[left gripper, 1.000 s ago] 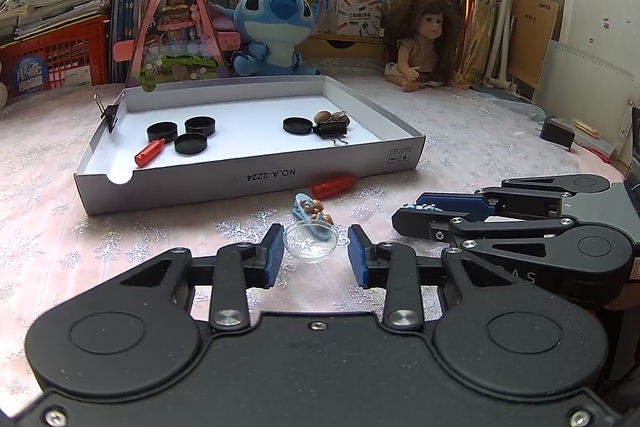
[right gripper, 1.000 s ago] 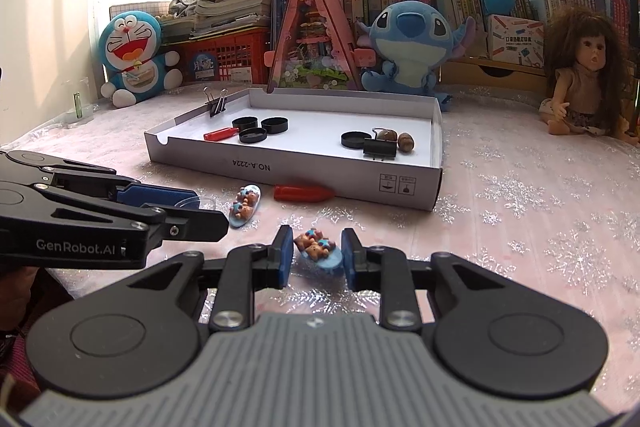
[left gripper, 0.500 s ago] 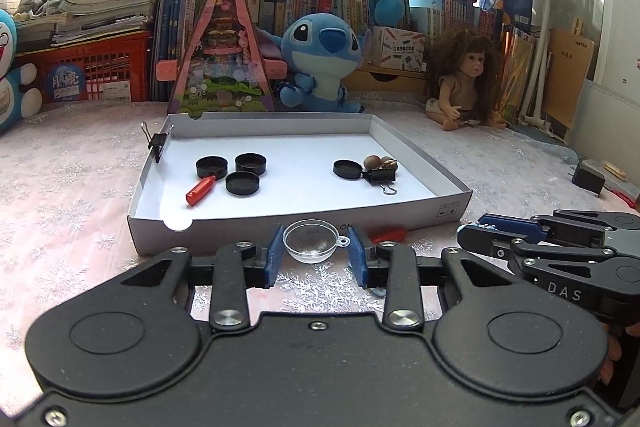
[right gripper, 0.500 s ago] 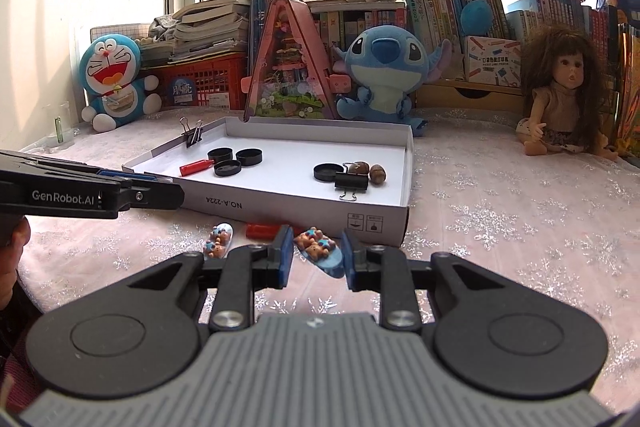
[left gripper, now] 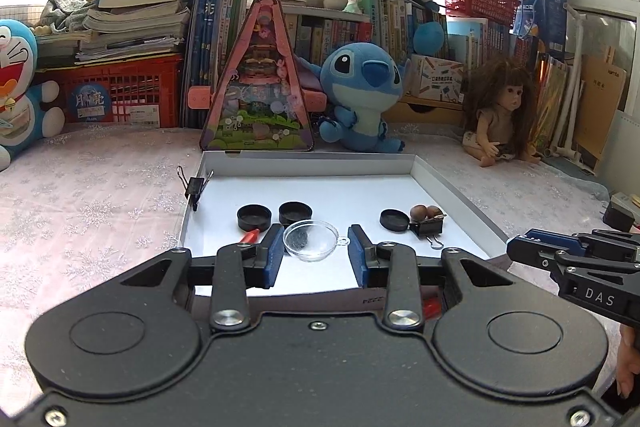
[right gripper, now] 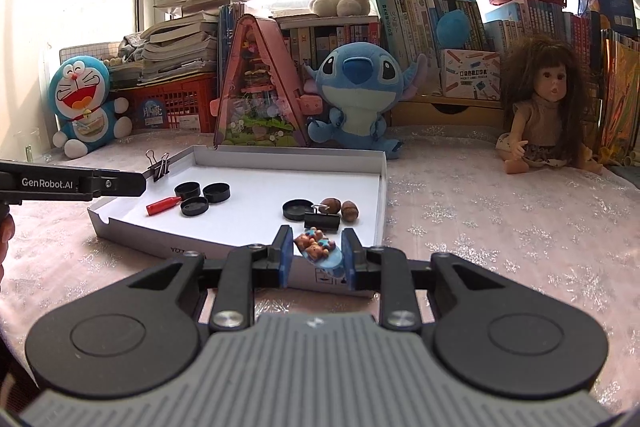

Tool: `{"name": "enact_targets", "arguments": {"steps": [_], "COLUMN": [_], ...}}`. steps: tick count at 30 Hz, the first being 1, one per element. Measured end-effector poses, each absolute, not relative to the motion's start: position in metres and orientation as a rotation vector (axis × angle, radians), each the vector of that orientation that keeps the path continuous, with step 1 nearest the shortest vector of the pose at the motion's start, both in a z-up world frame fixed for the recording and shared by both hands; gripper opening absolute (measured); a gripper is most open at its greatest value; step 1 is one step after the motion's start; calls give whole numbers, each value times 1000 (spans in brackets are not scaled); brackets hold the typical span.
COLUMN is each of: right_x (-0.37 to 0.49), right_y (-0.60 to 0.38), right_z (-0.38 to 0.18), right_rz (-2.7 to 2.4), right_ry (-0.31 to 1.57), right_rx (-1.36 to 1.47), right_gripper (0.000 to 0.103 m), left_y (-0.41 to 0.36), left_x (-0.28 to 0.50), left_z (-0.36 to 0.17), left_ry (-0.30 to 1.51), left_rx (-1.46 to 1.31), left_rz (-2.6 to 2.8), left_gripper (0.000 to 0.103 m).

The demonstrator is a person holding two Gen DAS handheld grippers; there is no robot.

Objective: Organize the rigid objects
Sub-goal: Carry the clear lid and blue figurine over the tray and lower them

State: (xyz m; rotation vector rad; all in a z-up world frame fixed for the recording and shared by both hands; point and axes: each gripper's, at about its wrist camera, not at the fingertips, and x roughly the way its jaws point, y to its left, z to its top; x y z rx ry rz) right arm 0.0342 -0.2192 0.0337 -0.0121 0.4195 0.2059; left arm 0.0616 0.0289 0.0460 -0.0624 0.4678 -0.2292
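Observation:
My left gripper point(left gripper: 315, 254) is shut on a small clear glass bowl point(left gripper: 311, 245) and holds it above the front of the white cardboard tray point(left gripper: 452, 187). My right gripper point(right gripper: 316, 254) is shut on a blue oval trinket with little bears point(right gripper: 318, 247), held over the tray's point(right gripper: 380, 195) front right corner. In the tray lie black caps point(right gripper: 195, 205), a red peg point(right gripper: 163, 205), a black binder clip point(right gripper: 322, 221) and two brown nuts point(right gripper: 340, 207). The left gripper also shows at the left edge of the right wrist view point(right gripper: 138, 183).
A binder clip point(left gripper: 195, 185) grips the tray's left wall. Behind the tray stand a pink triangular toy house point(left gripper: 257, 87), a Stitch plush point(left gripper: 362, 95), a doll point(left gripper: 500, 115), a Doraemon plush point(right gripper: 82, 105) and shelves of books. The right gripper shows at right point(left gripper: 516, 249).
Both grippers rose off the cloth and moved forward over the tray, the left carrying the glass bowl, the right carrying the bear trinket. The second trinket and loose red peg dropped out of sight.

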Motion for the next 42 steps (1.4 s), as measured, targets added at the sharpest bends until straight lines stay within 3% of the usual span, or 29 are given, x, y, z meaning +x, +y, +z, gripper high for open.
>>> {"name": "enact_targets", "arguments": {"steps": [12, 26, 42], "right_x": [76, 122, 148], "right_y": [-216, -208, -204], "right_z": [39, 29, 19], "right_rz": [146, 116, 102], "right_ry": [447, 609, 680], "right_rx": [-8, -29, -20], "right_gripper": [31, 31, 31], "left_y": [39, 38, 34], "left_x": [104, 140, 167], "left_z": [34, 11, 7], "left_ry": [535, 637, 646], "left_rx": [-84, -69, -35], "left_rz": [-164, -132, -101], "left_gripper": [33, 33, 33]}}
